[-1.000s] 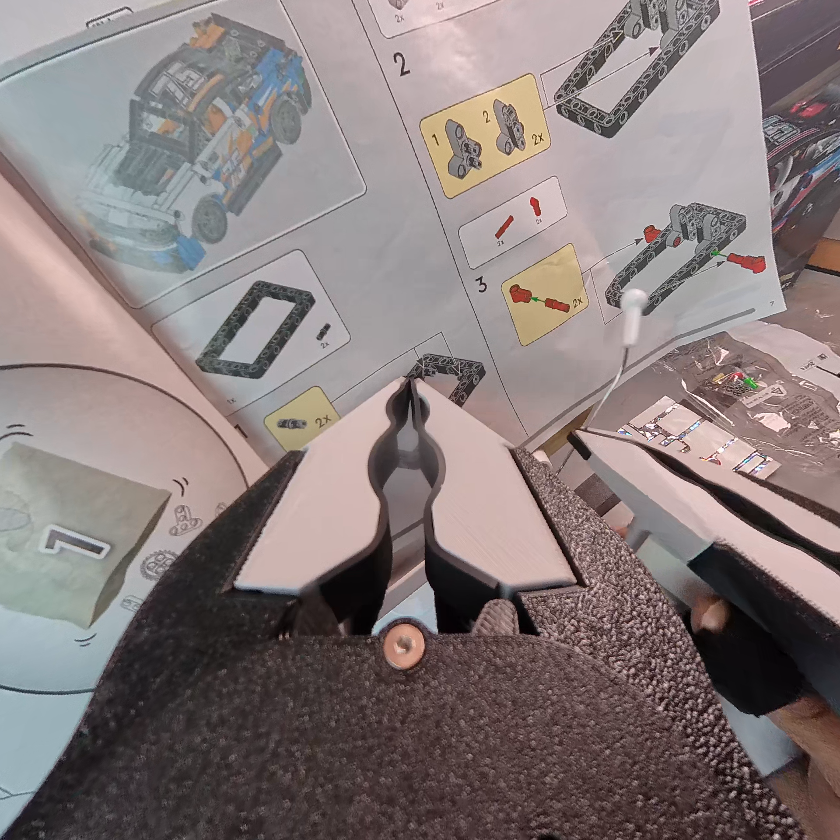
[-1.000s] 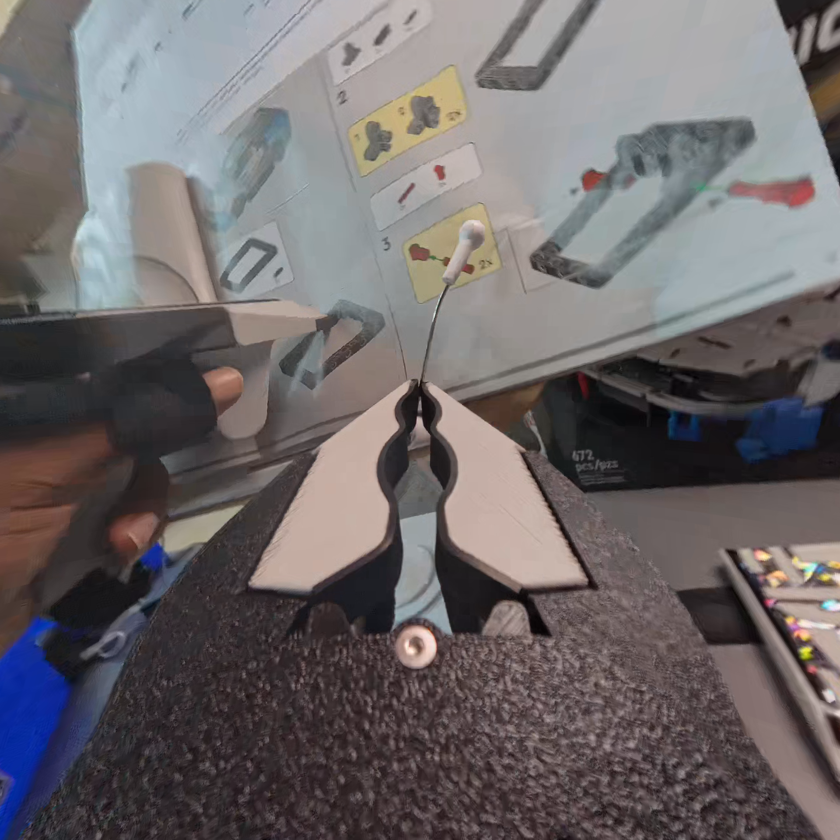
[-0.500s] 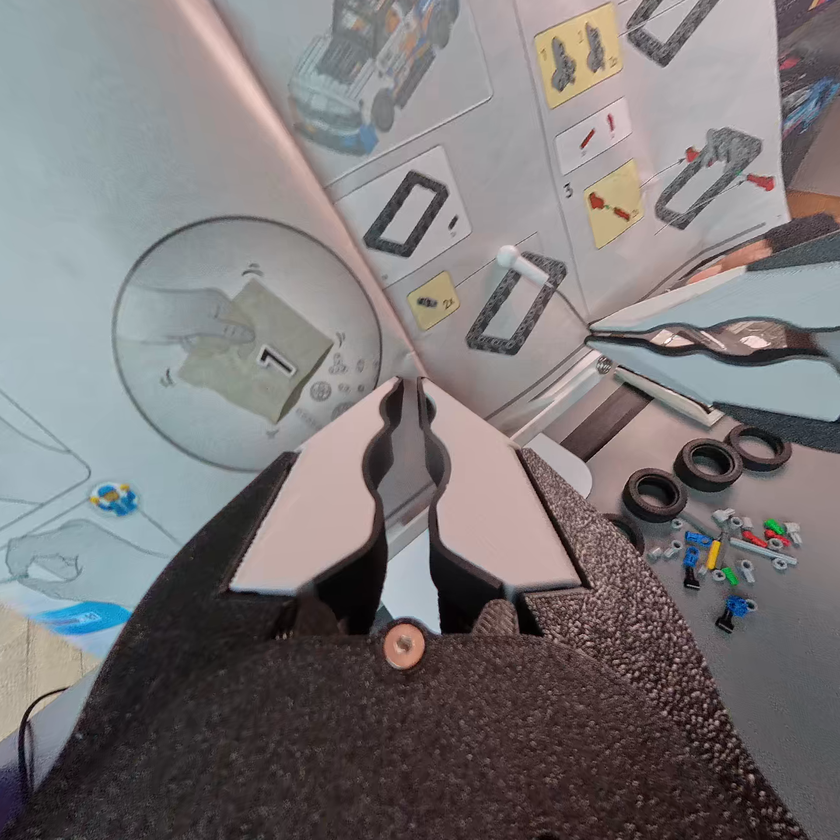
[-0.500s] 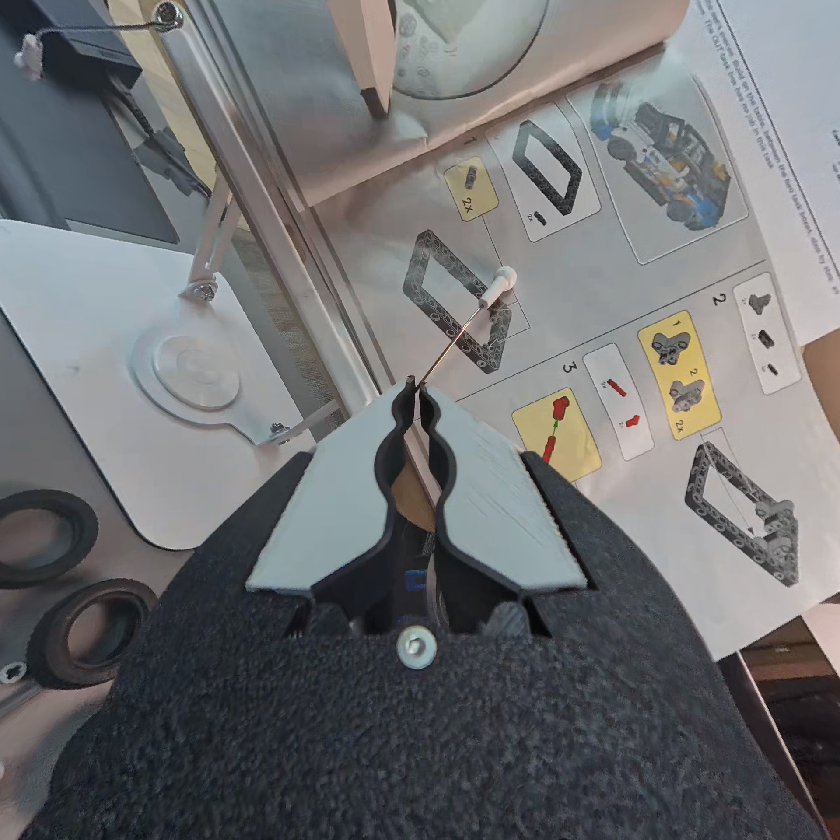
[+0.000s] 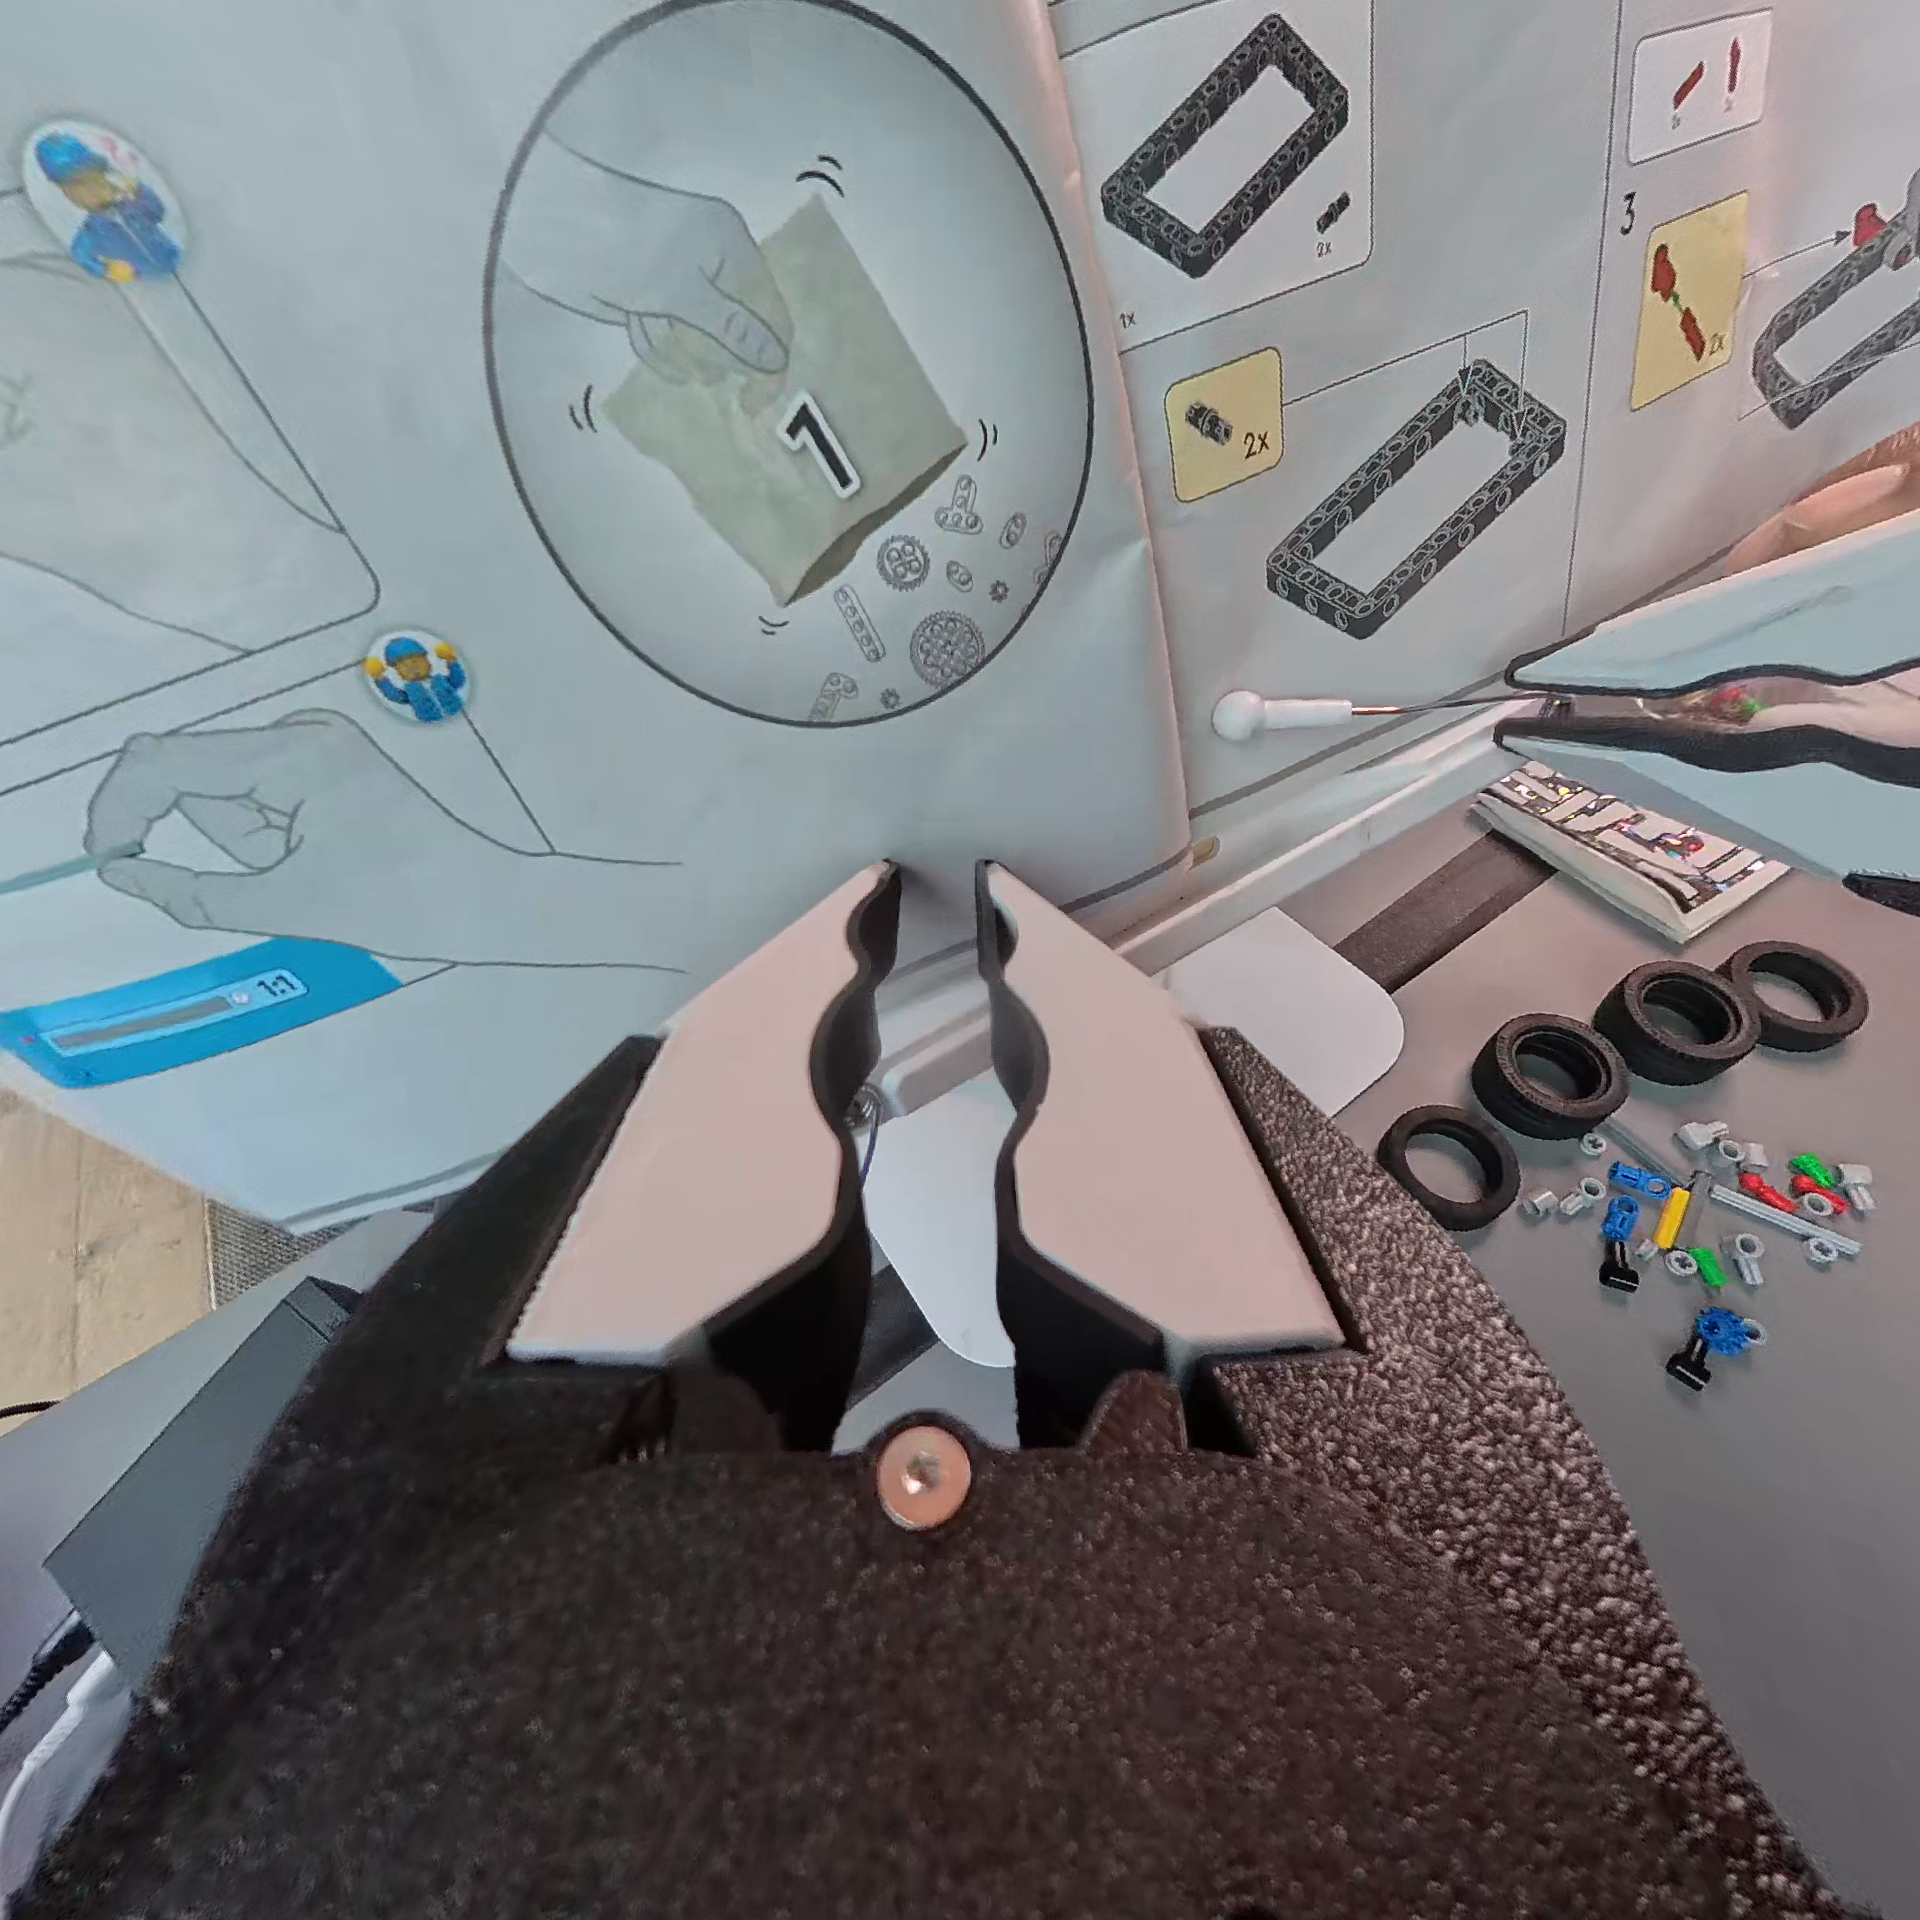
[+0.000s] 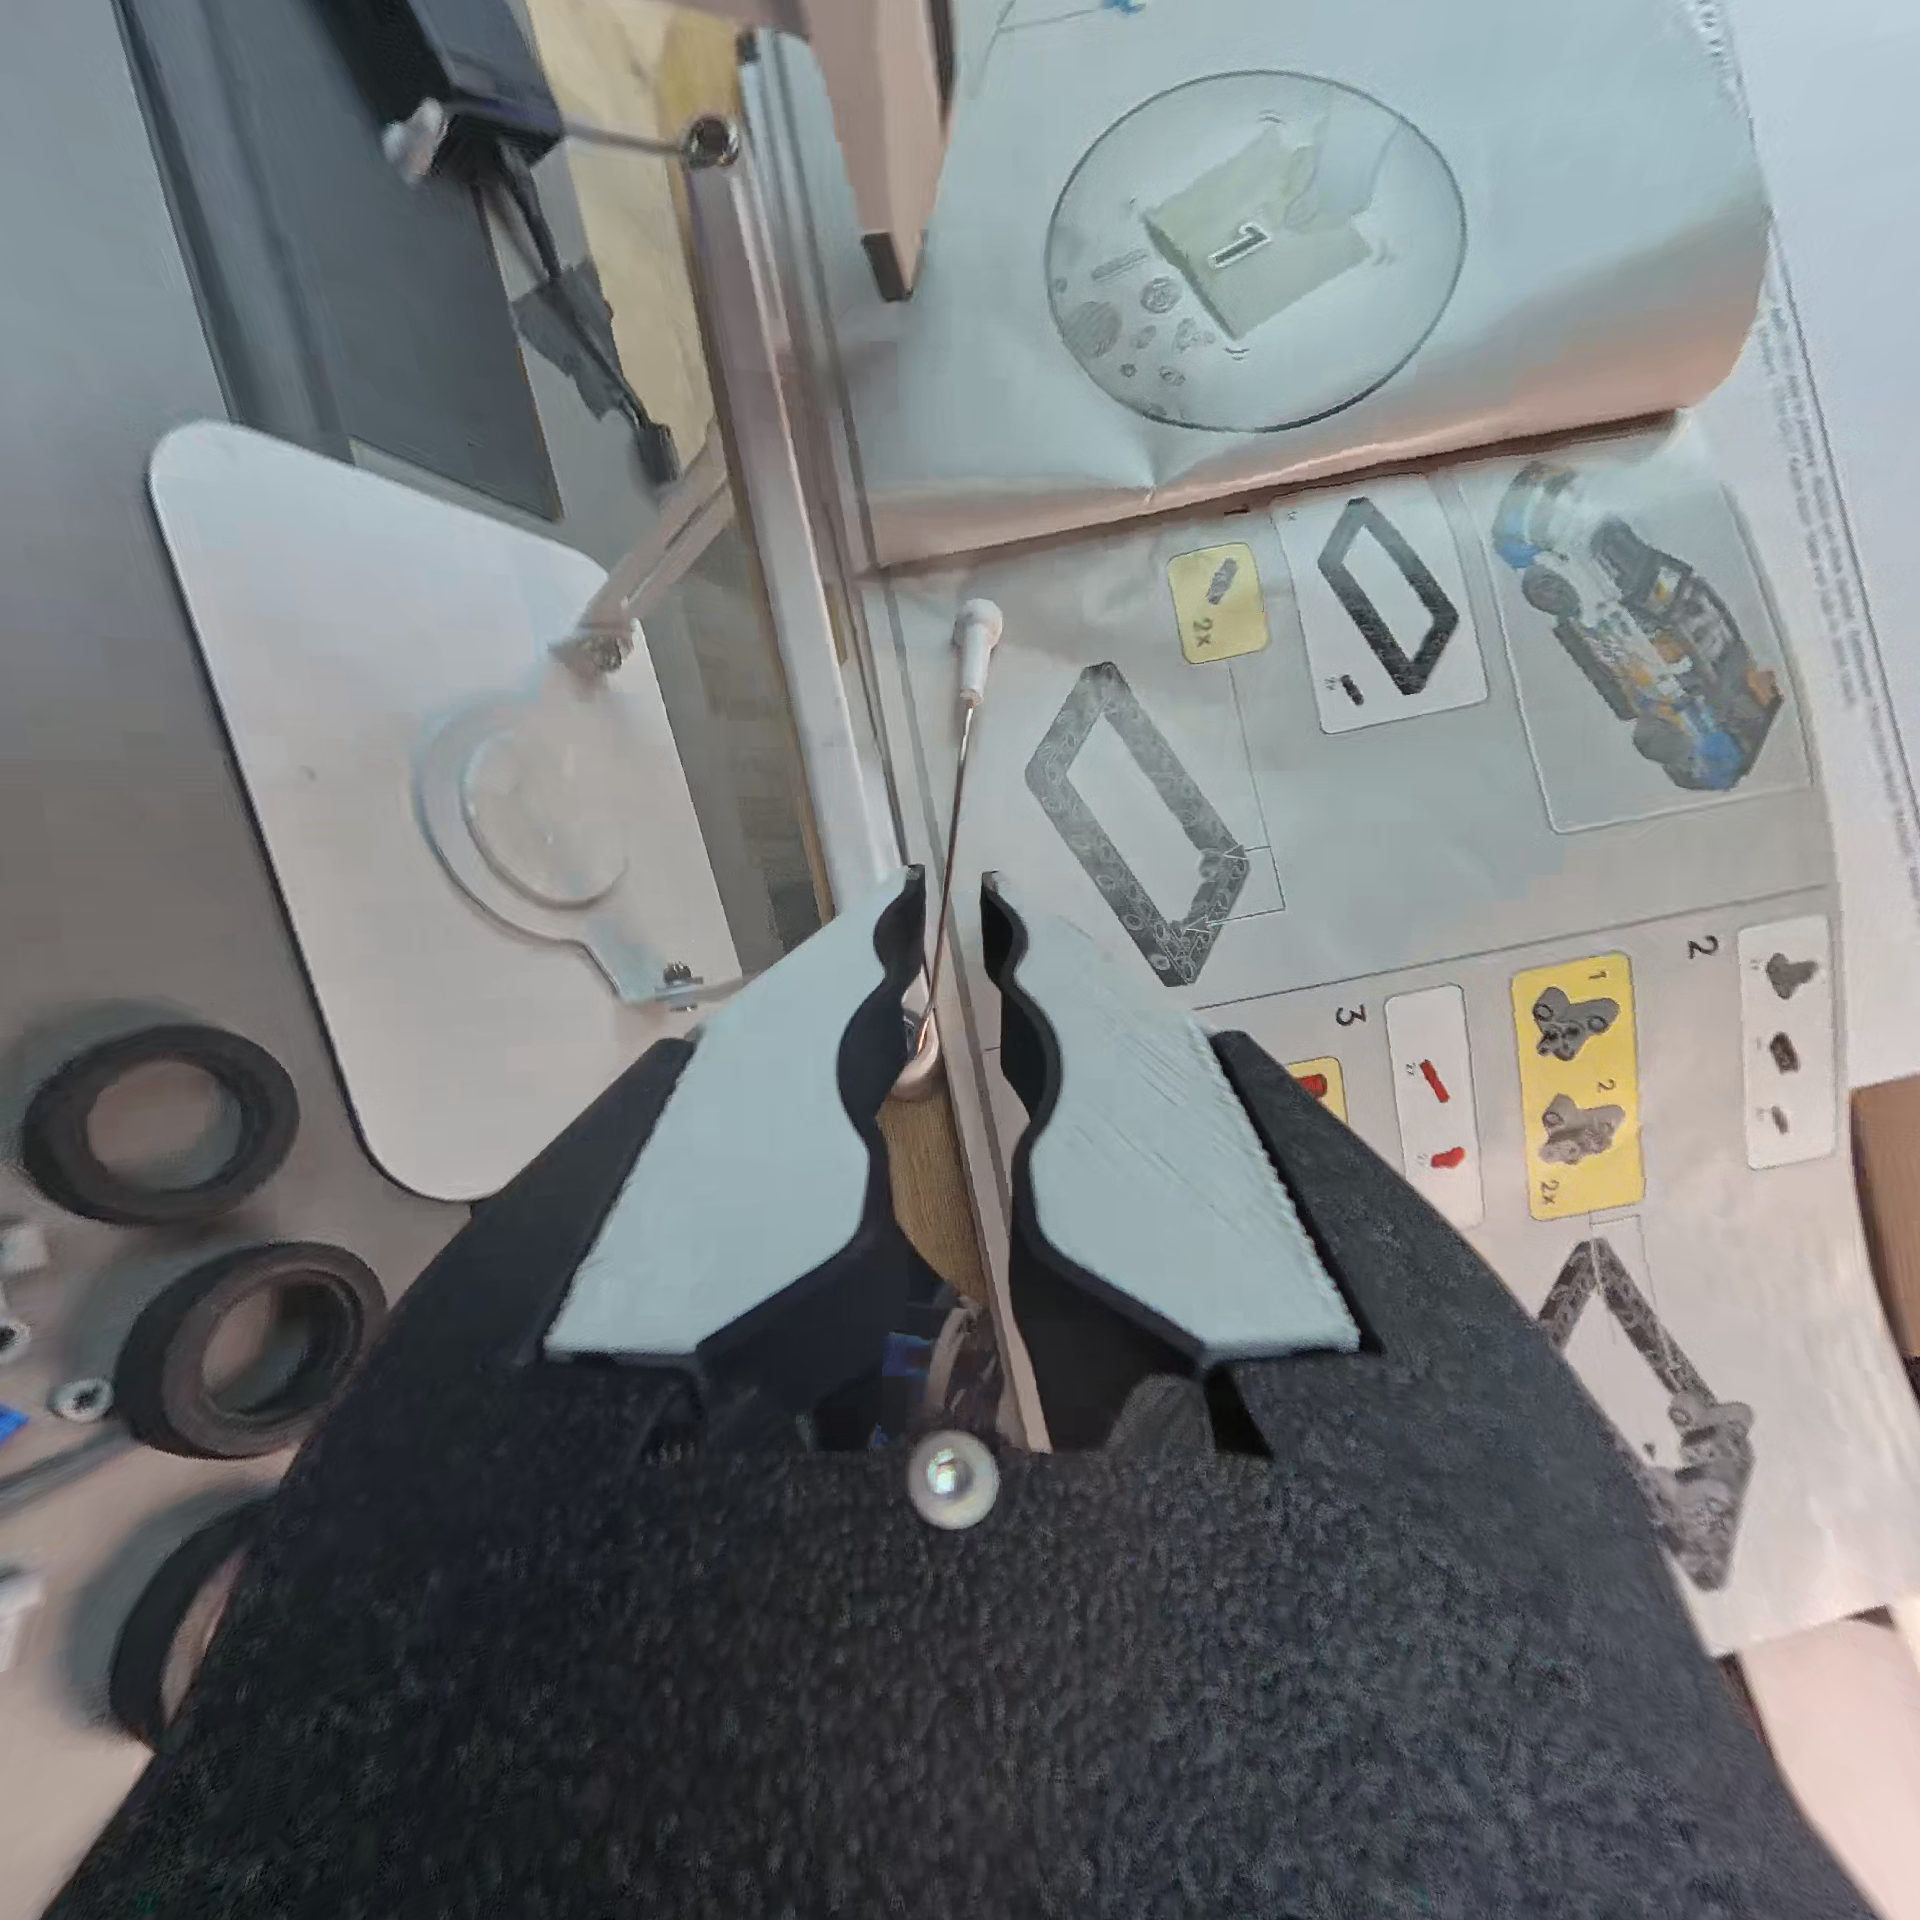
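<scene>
The left claw (image 5: 935,878) is slightly apart, empty, before the open booklet (image 5: 623,436); the right claw (image 6: 951,883), slightly apart, straddles a thin wire pointer (image 6: 961,727). It looks light and springy; best gripped low.

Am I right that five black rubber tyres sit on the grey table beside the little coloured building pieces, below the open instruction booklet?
Not quite: the left wrist view shows four black rubber tyres, not five. They do sit on the grey table beside the little coloured building pieces, below the open instruction booklet.
</scene>
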Demonstrator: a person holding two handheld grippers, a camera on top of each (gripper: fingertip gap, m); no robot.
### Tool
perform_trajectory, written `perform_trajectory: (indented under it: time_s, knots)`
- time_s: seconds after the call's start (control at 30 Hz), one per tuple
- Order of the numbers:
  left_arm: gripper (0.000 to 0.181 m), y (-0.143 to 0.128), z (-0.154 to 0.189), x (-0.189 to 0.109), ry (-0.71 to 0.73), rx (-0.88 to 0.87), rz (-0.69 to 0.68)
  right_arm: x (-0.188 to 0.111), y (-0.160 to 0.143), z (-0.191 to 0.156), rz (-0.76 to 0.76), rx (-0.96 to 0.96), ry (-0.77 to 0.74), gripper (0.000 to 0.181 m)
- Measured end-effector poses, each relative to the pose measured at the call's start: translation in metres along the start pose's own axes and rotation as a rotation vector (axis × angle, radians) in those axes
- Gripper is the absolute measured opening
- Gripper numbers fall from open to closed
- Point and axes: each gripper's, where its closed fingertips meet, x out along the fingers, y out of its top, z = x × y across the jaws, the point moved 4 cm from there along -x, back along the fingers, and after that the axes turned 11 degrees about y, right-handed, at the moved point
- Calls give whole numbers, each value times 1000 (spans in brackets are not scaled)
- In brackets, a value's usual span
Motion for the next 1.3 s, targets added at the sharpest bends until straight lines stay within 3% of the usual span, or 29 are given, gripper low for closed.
perform_trajectory:
  time_s: [0.03,0.1,0.2,0.3,0.43,0.57,0.7,0.87,0.97,1.1,1.3]
  knots:
    - [18,-1,-1,-7,-3,-47,15,-5,4,5,39,95,-14,13]
    - [21,-6,0,-24,-32,-207,58,-13,4,24,82,287,-93,15]
    - [27,-26,12,-42,-125,-516,91,-7,-25,40,2,496,-141,18]
    - [32,-59,34,-44,-208,-700,50,-3,-32,46,48,496,-198,7]
    - [41,-92,50,-29,-253,-889,-2,1,-30,43,48,496,-202,16]
    - [56,-96,31,-12,-301,-1216,103,0,-31,47,-4,516,-194,9]
    - [60,-99,6,-2,-283,-1420,226,2,-34,54,-21,563,-161,3]
    - [52,-103,-23,-1,-289,-1564,357,5,-28,56,-52,582,-163,17]
    - [31,-106,-35,2,-280,-1595,373,4,19,50,71,491,-164,17]
    - [15,-96,-43,-7,-250,-1595,455,33,71,32,140,403,-41,26]
    - [12,-90,-44,-16,-205,-1597,478,82,87,33,4,246,-67,21]
